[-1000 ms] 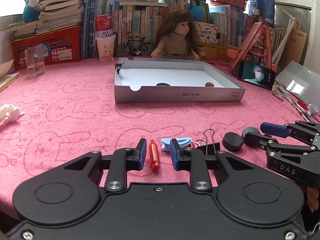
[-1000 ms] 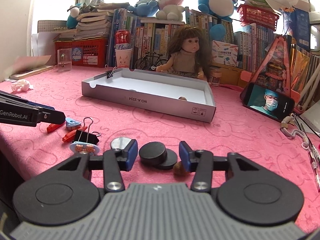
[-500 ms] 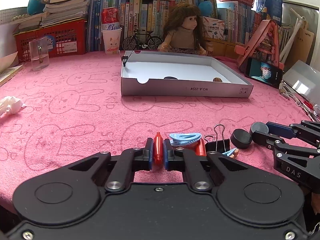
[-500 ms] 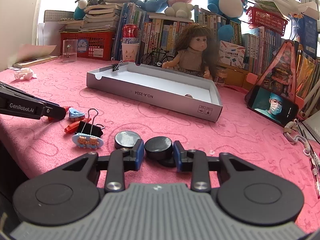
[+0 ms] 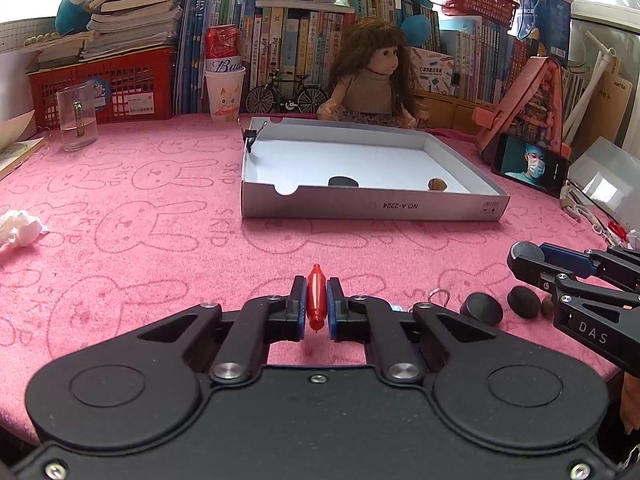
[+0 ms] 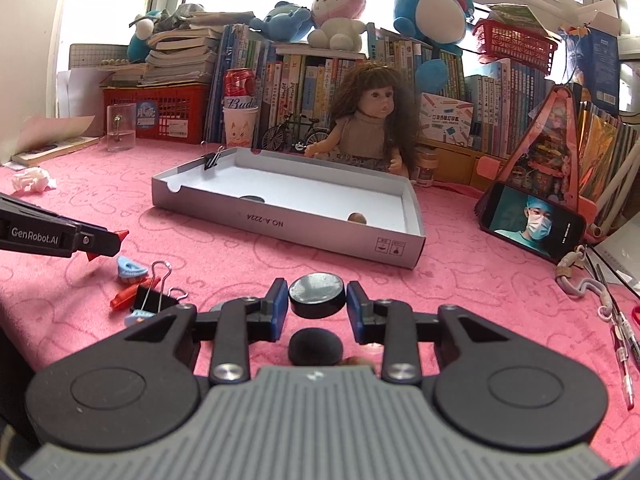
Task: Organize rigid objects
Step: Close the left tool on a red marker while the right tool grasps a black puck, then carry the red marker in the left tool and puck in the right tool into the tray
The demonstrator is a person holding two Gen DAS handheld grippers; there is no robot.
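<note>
My left gripper [image 5: 315, 304] is shut on a small red clip [image 5: 315, 296] and holds it above the pink cloth. My right gripper [image 6: 317, 300] is shut on a black round disc [image 6: 317, 295], lifted off the cloth; it also shows at the right of the left wrist view [image 5: 524, 254]. Another black disc [image 6: 316, 346] lies below it. The grey cardboard tray [image 5: 372, 210] stands ahead, holding a black disc [image 5: 343, 181] and a brown nut [image 5: 437, 184]. A blue clip [image 6: 129, 269], a red clip [image 6: 130, 295] and a black binder clip [image 6: 156, 300] lie at the left.
A phone [image 6: 534, 224] leans on a pink stand at the right. A doll [image 6: 370, 120], books and a red basket [image 5: 104, 84] line the back. A glass [image 5: 77, 120] and crumpled paper [image 5: 20, 228] are at the left. Pens [image 6: 622, 344] lie at the far right.
Both grippers closed on their objects and lifted them: the left on the red clip, the right on the black disc. The other clips dropped out of the left wrist view.
</note>
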